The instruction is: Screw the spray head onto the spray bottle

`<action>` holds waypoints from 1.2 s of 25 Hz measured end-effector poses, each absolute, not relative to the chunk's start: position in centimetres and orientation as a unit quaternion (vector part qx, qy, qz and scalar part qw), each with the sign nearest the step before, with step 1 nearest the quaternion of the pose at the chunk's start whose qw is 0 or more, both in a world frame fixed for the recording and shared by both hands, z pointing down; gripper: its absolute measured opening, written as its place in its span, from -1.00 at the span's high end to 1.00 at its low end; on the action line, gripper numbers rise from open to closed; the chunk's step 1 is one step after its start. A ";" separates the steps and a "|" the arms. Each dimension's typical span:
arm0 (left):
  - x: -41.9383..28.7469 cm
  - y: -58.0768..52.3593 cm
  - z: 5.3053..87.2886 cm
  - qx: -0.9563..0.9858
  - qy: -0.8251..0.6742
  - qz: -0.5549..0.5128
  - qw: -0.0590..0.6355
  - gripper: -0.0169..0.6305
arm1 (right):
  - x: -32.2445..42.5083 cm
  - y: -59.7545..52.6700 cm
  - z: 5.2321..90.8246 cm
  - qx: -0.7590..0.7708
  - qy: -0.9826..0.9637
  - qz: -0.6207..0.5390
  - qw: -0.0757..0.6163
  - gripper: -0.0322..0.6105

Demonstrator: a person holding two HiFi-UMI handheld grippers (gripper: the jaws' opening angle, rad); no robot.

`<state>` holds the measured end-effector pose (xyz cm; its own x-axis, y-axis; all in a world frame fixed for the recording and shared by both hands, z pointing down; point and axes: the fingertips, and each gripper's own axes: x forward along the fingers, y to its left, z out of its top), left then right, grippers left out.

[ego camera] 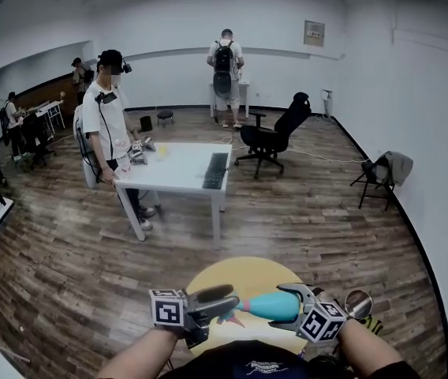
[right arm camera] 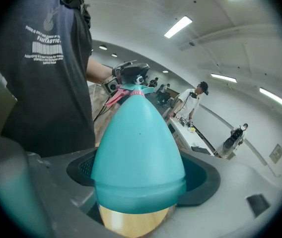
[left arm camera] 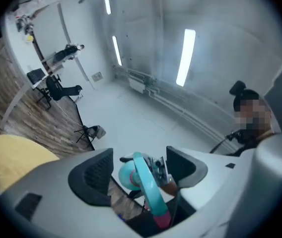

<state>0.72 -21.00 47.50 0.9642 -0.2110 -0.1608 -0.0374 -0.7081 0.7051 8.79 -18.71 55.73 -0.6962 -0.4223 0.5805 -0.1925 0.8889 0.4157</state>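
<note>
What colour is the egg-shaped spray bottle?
The egg-shaped spray bottle is turquoise; right gripper view shows it best.

The teal, egg-shaped bottle (right arm camera: 138,143) lies level in the air, its wide end clamped in the right gripper (right arm camera: 142,175). The spray head (left arm camera: 146,182), teal with a pink collar, sits at its narrow neck, between the left gripper's (left arm camera: 140,166) spread jaws.

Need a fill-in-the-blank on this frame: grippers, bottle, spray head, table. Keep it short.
1. The right gripper is shut on a ___ egg-shaped plastic spray bottle.
2. The left gripper has its jaws apart around the teal-levered spray head, which has a ___ collar at the bottle's neck.
3. Below both grippers lies a round ___ table.
Missing words: teal; pink; yellow.
</note>
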 end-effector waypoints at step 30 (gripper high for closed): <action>5.0 -17.5 50.5 0.979 -0.089 0.119 0.142 0.29 | 8.3 -18.6 56.4 0.140 -0.898 -0.173 0.380 -0.49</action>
